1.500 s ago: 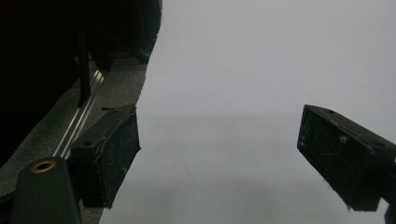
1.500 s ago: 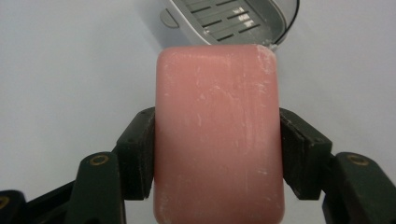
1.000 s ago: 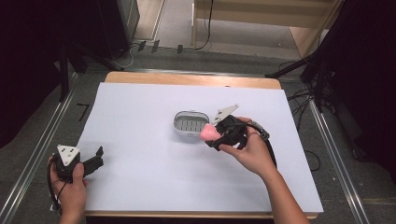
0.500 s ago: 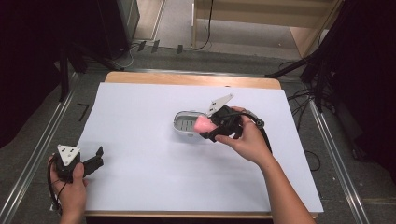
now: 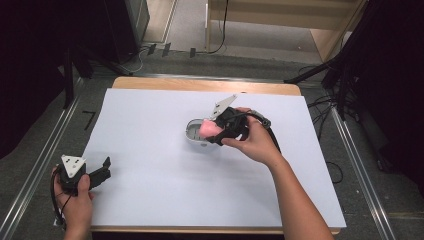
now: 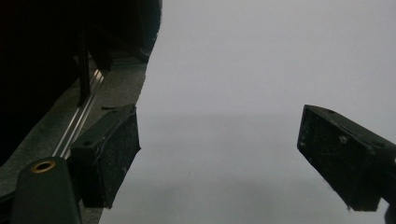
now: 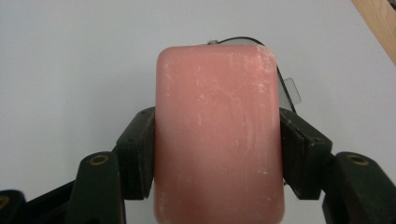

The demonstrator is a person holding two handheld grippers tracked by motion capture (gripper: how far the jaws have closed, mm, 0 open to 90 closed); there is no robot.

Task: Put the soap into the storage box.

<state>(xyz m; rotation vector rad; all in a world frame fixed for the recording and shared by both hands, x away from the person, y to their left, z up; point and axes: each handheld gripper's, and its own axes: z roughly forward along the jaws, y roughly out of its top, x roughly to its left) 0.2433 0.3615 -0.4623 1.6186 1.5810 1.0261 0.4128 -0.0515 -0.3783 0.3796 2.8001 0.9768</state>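
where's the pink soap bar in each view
High view: the pink soap bar sits just right of centre, clamped in the right gripper over the grey soap dish.
Left gripper view: not in it; its open jaws face the white sheet.
Right gripper view: the soap bar fills the centre, pressed between both jaws, the dish peeking out behind.
Shared landmark: the white sheet.

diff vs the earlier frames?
The right gripper, clamped on the pink soap bar, carried it leftward from beside the soap dish to above it. No grab or release. The left gripper stayed open at the table's near-left corner; the dish did not move.
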